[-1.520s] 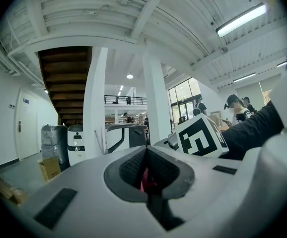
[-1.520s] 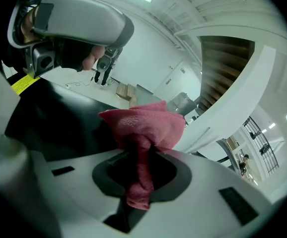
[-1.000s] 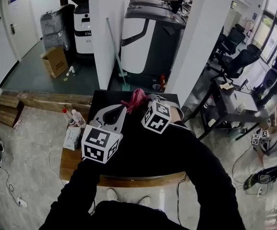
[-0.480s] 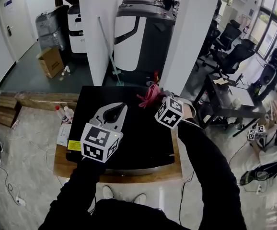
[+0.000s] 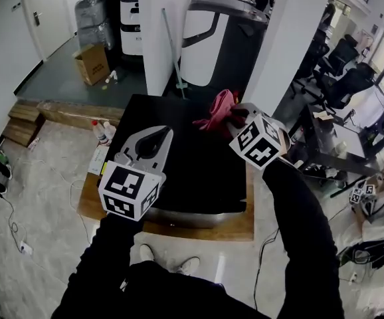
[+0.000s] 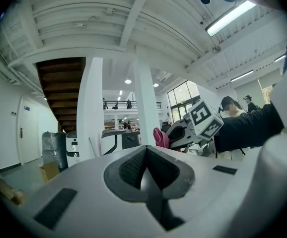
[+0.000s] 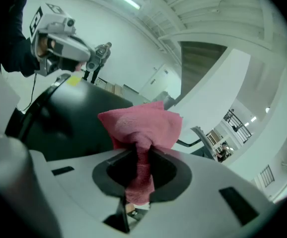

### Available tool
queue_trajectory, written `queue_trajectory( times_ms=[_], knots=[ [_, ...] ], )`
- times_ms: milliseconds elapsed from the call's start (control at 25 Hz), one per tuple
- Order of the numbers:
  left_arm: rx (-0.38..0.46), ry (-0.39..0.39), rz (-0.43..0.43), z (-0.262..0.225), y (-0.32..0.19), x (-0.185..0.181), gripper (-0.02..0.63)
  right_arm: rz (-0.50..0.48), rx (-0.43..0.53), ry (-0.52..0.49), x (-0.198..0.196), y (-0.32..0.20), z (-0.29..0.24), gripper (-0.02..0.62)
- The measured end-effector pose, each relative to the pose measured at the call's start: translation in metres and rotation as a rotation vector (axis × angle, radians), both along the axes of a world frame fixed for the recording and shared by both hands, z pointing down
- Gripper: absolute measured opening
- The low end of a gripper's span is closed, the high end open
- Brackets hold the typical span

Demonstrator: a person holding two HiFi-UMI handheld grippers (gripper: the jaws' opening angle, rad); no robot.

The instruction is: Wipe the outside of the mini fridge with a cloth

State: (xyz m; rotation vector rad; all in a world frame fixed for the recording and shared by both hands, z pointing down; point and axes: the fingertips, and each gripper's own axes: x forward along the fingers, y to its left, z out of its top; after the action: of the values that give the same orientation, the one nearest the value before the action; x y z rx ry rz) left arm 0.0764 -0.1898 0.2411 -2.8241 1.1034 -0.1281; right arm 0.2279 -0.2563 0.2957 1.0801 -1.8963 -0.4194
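In the head view, my left gripper (image 5: 153, 140) hung over the black fridge (image 5: 185, 171) top, while the right gripper (image 5: 236, 116) held the pink cloth (image 5: 218, 105) near its far right corner. The left gripper view showed those jaws pressed together, empty. The right gripper view showed jaws pinching the cloth.

Pale tiled floor (image 5: 39, 178), white pillar (image 5: 157, 38), cardboard box (image 5: 92, 64), black office chairs (image 5: 341, 78), strip light (image 6: 230, 18) overhead.
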Motion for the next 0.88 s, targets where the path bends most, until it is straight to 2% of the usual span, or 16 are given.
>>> queue_trajectory(
  times_ms=[120,240,560,720,880],
  knots=[
    [0.016,0.010,-0.044,-0.009,0.007,-0.036,0.006,-0.083,0.029,-0.049,-0.059,0.020,-0.030,0.066],
    [0.024,0.011,-0.076,-0.012,0.011,-0.072,0.006,-0.157,0.022,-0.057,-0.119,0.039,-0.036,0.066],
    [-0.015,-0.004,-0.114,0.013,0.028,-0.163,0.006,-0.269,-0.083,-0.052,-0.259,0.071,0.009,0.067],
    [-0.054,-0.008,-0.108,0.033,0.036,-0.199,0.006,-0.273,-0.141,-0.029,-0.307,0.078,0.040,0.067],
    [-0.087,-0.005,-0.078,0.052,0.040,-0.221,0.006,-0.250,-0.188,0.010,-0.334,0.081,0.069,0.069]
  ],
)
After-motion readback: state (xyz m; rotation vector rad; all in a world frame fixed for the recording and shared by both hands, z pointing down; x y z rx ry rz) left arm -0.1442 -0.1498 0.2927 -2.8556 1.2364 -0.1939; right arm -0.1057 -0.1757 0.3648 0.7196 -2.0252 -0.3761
